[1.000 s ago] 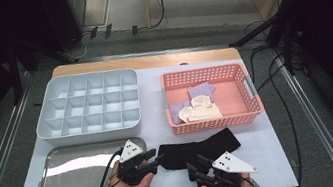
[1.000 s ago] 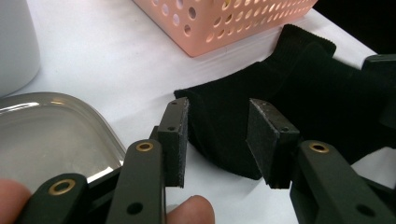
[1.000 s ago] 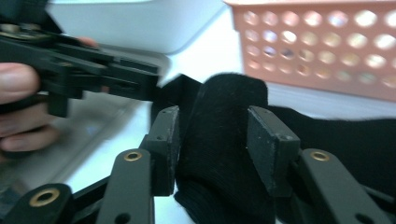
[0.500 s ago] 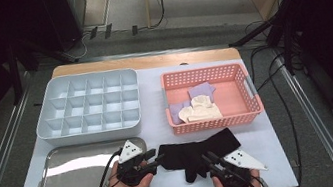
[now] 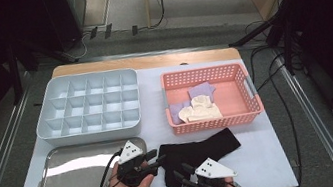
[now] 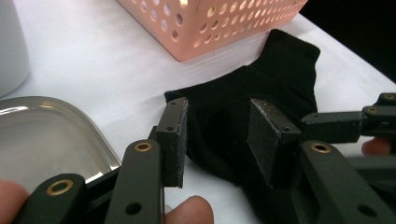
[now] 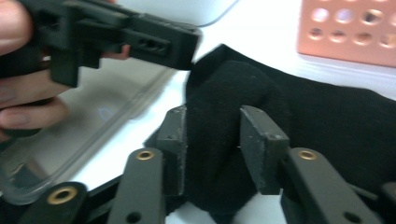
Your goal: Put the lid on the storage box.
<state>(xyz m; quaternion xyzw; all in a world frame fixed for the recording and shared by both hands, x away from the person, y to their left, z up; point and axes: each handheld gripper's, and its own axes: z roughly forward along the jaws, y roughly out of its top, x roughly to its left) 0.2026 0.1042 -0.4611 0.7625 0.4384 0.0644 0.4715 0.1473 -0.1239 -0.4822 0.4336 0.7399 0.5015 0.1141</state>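
Your sock (image 5: 199,153) lies flat on the table (image 5: 276,157) at 6 o'clock, just below the pink basket (image 5: 214,122) and right of the steel tray (image 5: 74,179).

Your left gripper (image 5: 157,157) sits at the sock's 9 o'clock edge, jaws about half apart with a fold of fabric between the pads; can't tell if they pinch it.

Your right gripper (image 5: 182,171) comes in at 6 o'clock. Its jaws just opened a bit, straddling a bunched hump of sock, and no firm clamp shows.
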